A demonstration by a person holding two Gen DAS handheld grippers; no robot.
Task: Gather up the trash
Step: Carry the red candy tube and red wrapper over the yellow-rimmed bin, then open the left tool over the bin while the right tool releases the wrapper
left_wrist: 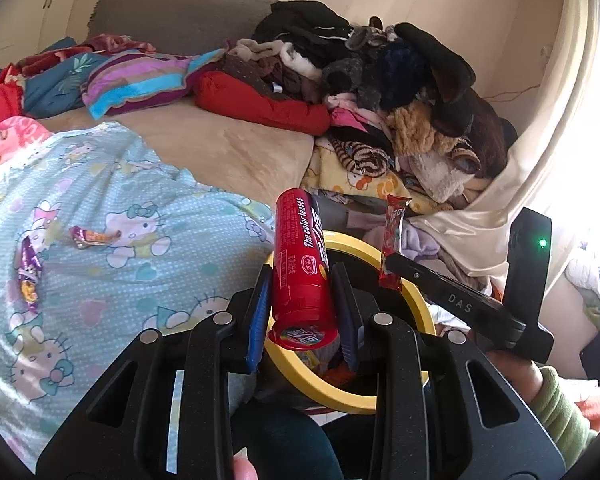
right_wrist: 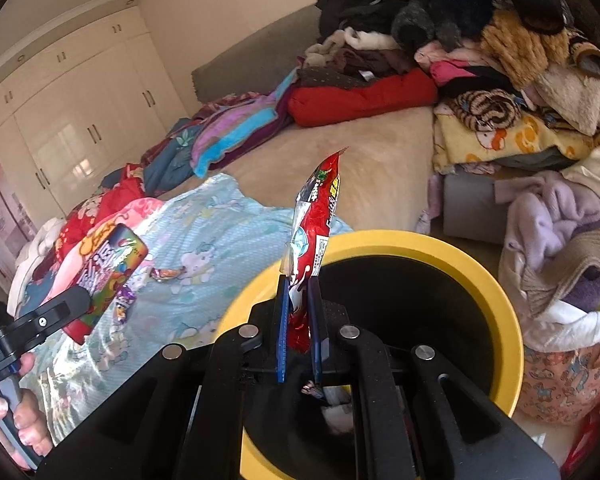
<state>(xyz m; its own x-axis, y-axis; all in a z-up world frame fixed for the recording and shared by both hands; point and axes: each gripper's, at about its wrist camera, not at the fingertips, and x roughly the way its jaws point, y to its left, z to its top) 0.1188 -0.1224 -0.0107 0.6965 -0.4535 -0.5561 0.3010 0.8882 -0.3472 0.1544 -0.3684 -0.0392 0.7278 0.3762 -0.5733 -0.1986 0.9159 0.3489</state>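
Note:
My left gripper is shut on a red candy tube, held upright over the yellow-rimmed black trash bin. My right gripper is shut on a red snack wrapper, held upright above the same bin's rim. The right gripper and its wrapper also show in the left wrist view; the tube shows in the right wrist view. Two small purple candy wrappers lie on the light blue Hello Kitty blanket. Some trash lies inside the bin.
The bin stands beside a bed with a beige sheet. A tall pile of clothes and plush items fills the bed's far right. Crumpled colourful blankets lie at the far left. White wardrobes line the wall.

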